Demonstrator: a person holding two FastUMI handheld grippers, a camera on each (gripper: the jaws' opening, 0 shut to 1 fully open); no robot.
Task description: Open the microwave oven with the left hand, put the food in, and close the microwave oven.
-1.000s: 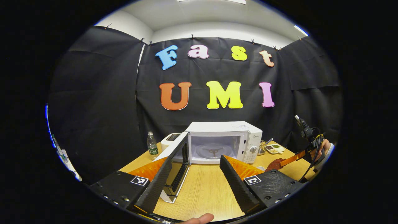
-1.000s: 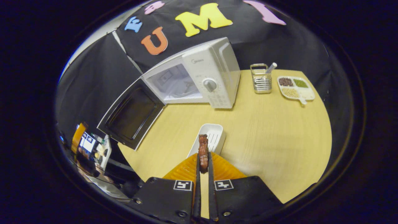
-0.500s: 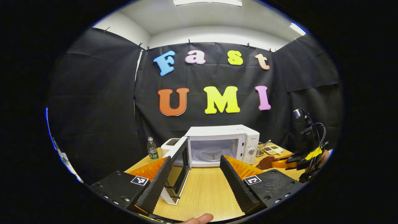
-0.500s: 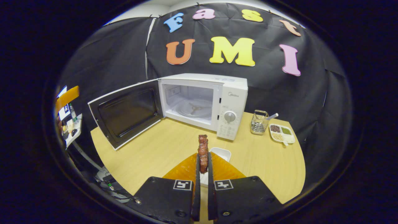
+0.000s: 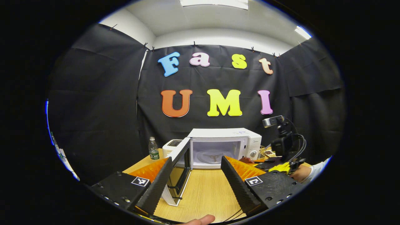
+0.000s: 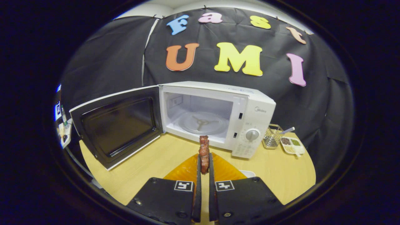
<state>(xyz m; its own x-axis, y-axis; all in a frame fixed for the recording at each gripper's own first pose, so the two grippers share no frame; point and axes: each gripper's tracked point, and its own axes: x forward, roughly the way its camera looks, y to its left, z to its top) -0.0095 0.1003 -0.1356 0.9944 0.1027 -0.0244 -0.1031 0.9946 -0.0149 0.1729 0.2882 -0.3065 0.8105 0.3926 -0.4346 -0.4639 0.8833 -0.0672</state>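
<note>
Food (image 6: 204,149), a reddish-brown strip of meat, pinched upright between the fingers of the right claw (image 6: 203,162), held above the bench (image 6: 150,168) just in front of the microwave oven (image 6: 218,115). Fingers pressed together on the strip's lower part, upper part poking out toward the oven's cavity, where a glass turntable (image 6: 201,122) lies bare. Door (image 6: 117,125) swung wide to the left, dark window facing out. White tray (image 6: 248,172) peeking from behind the right claw's finger. Wire basket (image 6: 272,139) and divided dish (image 6: 292,145) well to the right of the oven.

Left claw (image 5: 195,168) spread wide, level, low over the bench, pointing at the open oven (image 5: 223,145). Right claw (image 5: 261,161) seen there beside the oven's front, gripped by a hand (image 5: 301,172) in a pale sleeve. Bottle (image 5: 153,149) and toaster (image 5: 172,145) left of the oven
</note>
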